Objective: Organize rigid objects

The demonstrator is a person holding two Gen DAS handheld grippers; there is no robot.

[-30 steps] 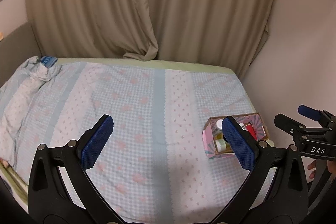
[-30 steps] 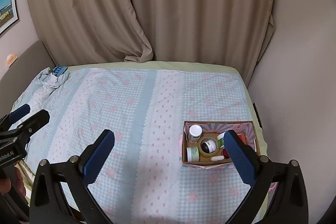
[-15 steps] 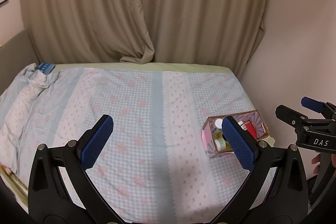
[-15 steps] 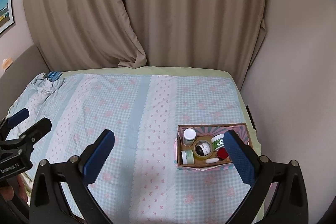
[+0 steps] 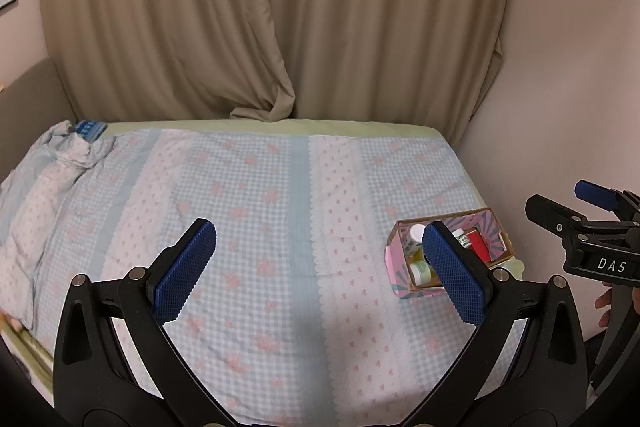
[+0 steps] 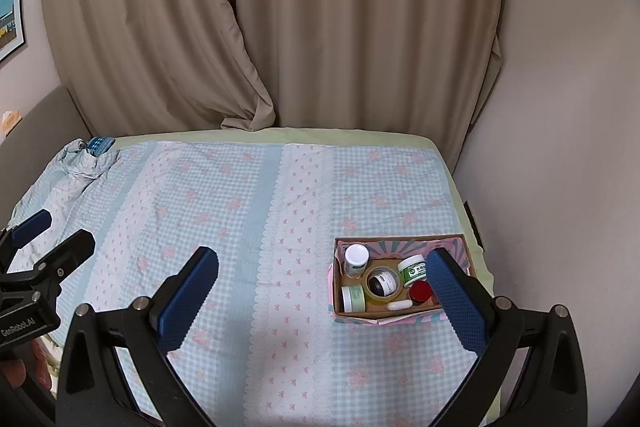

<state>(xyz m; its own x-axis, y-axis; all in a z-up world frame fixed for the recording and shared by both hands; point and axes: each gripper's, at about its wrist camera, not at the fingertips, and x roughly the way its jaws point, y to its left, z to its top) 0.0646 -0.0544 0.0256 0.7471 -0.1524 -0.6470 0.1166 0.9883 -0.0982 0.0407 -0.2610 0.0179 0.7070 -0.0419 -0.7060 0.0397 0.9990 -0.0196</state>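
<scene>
Left tongs: spread wide, nothing between the blue ribbed pads, hanging above the bed. Right tongs: same, wide apart and empty. Both sit well clear of the goods, so my read is that no pick is in progress (either the job is done or it has not begun; can't tell which).

Task items all sit in the cardboard box near the bed's right front corner, close to the wall:
- white-capped bottle, upright, back-left corner
- tape roll, flat in the middle, a dark-topped jar standing inside its ring
- white jar with green label, right of the roll, tilted
- pale green jar, on its side, front-left
- small white capsule-shaped piece, along the front wall
- red lid, partly hidden by the right pad

Probably packed tight so that the round, hard plastic items can't roll on the soft bedding. The box is plain brown inside and pink with a sunburst print outside; its low walls allow an easy top-down reach.

Bed: quilted gingham cover, blue and white with pink flowers, rumpled at the far-left corner. Beige pleated curtains behind.
</scene>
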